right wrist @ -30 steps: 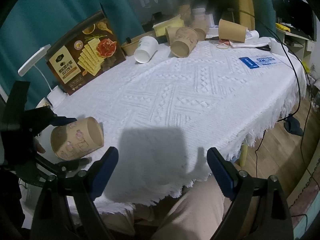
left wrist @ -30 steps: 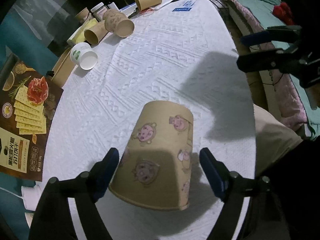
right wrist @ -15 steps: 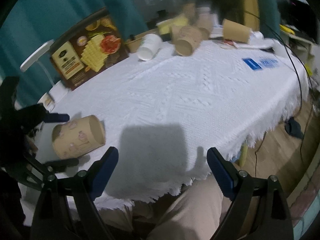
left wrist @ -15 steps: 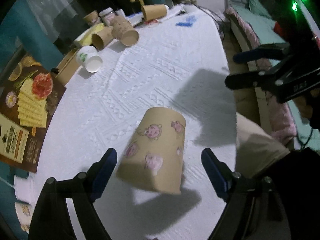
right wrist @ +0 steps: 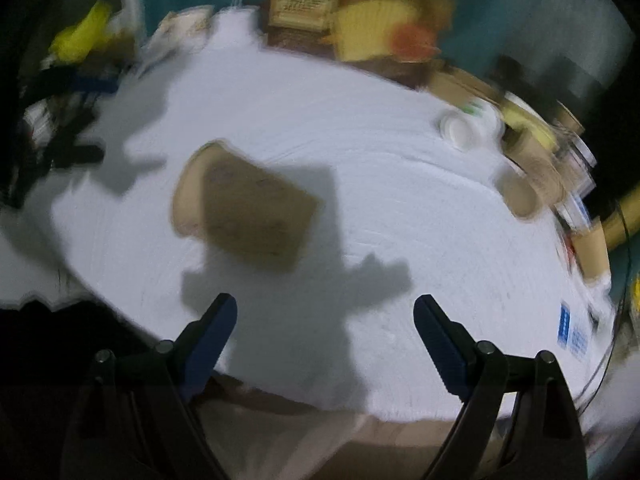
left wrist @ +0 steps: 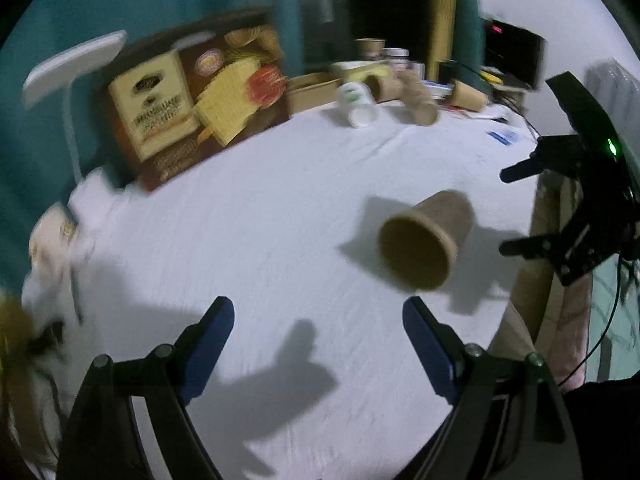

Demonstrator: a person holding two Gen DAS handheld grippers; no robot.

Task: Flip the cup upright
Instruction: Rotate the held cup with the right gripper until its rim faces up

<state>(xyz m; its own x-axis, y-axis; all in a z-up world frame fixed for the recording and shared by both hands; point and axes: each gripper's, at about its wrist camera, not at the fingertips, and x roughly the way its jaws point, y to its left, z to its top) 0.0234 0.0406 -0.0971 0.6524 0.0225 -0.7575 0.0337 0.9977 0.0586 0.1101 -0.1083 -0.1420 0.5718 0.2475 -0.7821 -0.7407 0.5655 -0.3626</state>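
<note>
A brown paper cup (left wrist: 426, 242) with small pig prints lies on its side on the white tablecloth (left wrist: 260, 220), its open mouth toward the left wrist camera. My left gripper (left wrist: 318, 320) is open and empty, drawn back from the cup, which lies ahead and to its right. In the right wrist view the cup (right wrist: 244, 208) lies ahead and left, base end toward the camera. My right gripper (right wrist: 324, 320) is open and empty, and also shows at the right edge of the left wrist view (left wrist: 508, 210). Both views are blurred.
Several more paper cups (left wrist: 420, 100) and a white cup (left wrist: 356, 104) lie on their sides at the far edge. A cracker box (left wrist: 192, 108) stands behind the table with a white lamp (left wrist: 72, 64). A blue card (right wrist: 572, 330) lies near the right edge.
My left gripper has pulled back from around the cup and swung left; the cup now lies free to its right, mouth toward it. My right gripper has swung to face the cup.
</note>
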